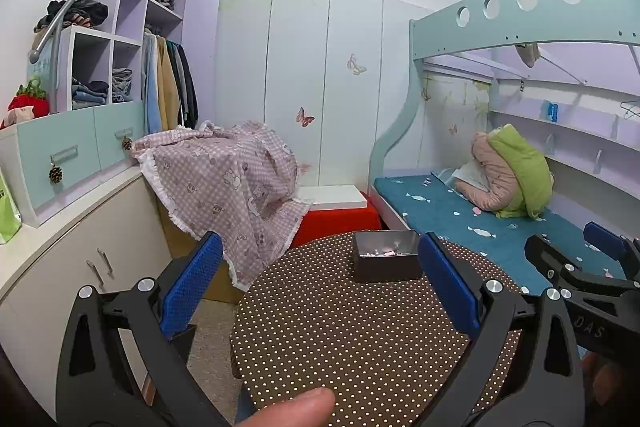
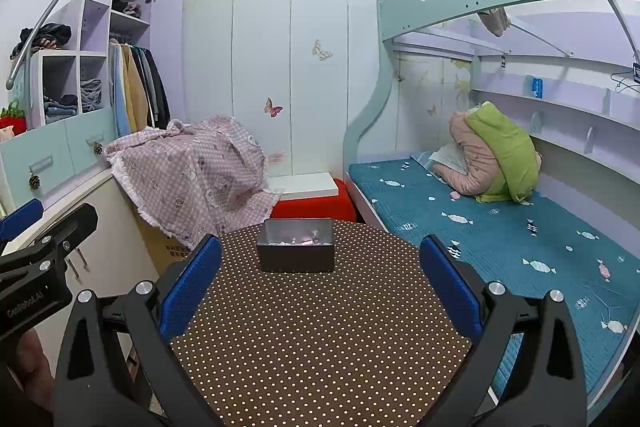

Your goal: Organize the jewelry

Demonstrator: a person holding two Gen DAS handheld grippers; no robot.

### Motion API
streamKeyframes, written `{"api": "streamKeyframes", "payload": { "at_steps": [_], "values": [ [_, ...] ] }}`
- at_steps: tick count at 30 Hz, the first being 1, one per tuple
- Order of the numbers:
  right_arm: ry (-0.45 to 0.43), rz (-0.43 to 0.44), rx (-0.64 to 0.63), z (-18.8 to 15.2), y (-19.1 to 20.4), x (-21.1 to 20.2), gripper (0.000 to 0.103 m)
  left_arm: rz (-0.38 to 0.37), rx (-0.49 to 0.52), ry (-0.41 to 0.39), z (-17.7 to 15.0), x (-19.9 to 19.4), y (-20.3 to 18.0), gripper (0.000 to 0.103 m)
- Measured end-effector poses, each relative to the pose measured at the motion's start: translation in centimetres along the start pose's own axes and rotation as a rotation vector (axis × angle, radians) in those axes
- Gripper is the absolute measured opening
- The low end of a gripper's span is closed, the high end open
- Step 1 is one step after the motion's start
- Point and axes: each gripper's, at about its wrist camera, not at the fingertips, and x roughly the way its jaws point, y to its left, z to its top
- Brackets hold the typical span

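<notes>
- Nearest, left tool (image 1: 320, 291): your thumb tip (image 1: 298, 405) shows at the bottom edge of its own view. Its blue pads (image 1: 192, 283) stand wide apart with nothing between them.
- Right tool (image 2: 320, 291): equally wide open and empty. It is level with the left tool, which shows at the left edge of this view, so you hold both side by side, aimed forward and raised above the surface.
- Below and ahead of both tools, the surface (image 2: 320, 339): a round top in a brown dotted cloth, bare apart from one item. No loose jewelry lies on it.
- Ahead, at the far rim of the surface, the open dark tin (image 2: 295, 245): straight ahead of the right tool, just right of centre for the left. Small pale and pink pieces (image 1: 380, 251) lie on its floor, too small to identify.
- Progress, as a judgement: the pieces appear gathered in the tin; whether sorting remains cannot be told.
- Beyond, right of the tools: a bunk bed (image 2: 500, 227).
</notes>
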Motion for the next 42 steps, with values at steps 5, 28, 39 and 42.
{"api": "streamKeyframes", "payload": {
  "at_steps": [5,28,39,42],
  "values": [
    [-0.001,0.000,-0.003,-0.02,0.04,0.03,0.096,-0.001,-0.001,0.002,0.02,0.02,-0.11,0.098],
    [0.001,0.001,-0.003,-0.13,0.08,0.06,0.096,-0.004,0.002,0.009,-0.23,0.27,-0.17,0.098],
    [0.002,0.002,-0.004,-0.09,0.11,0.05,0.096,0.000,0.002,0.008,-0.26,0.35,-0.01,0.098],
    [0.002,0.002,-0.004,-0.14,0.08,0.05,0.096,0.000,0.000,0.008,-0.46,0.31,0.21,0.098]
  ]
}}
